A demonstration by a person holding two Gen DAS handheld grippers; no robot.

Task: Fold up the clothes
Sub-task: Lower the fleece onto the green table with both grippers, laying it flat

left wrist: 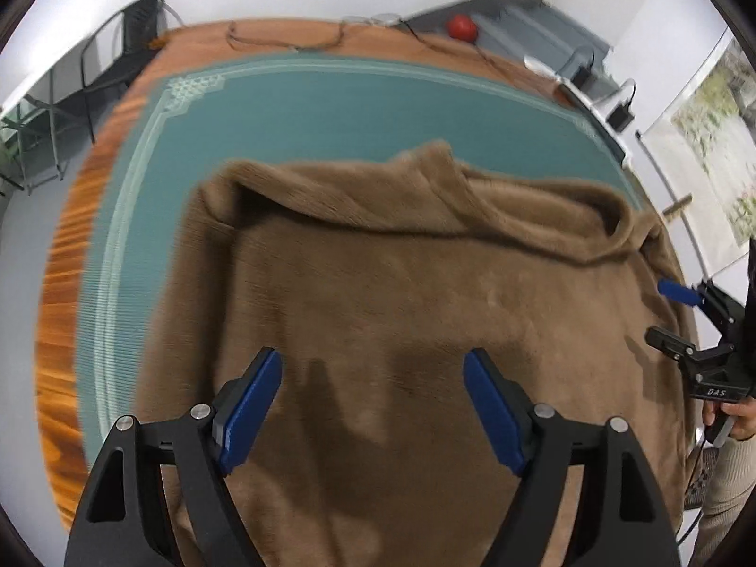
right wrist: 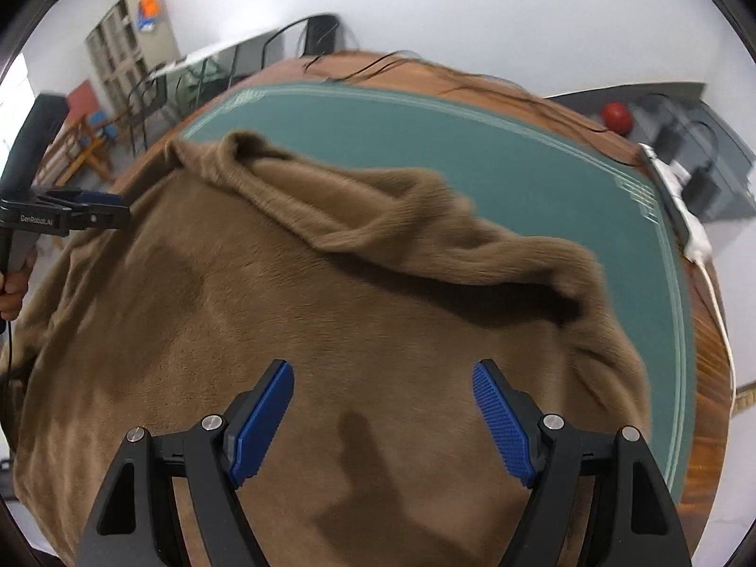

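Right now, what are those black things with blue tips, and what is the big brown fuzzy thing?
Those are two claws that a person holds, one in each hand. Each has a small camera looking out along its blue fingers, so each picture is one claw's own view. The first shows the left claw, the second the right claw. Both are open and hold nothing.

The brown fuzzy thing is a soft garment spread on a green mat over a wooden table. Its far edge is rumpled. The person wants to fold it. At each picture's edge you can glimpse the other claw. The red ball beyond the table is just in the room.
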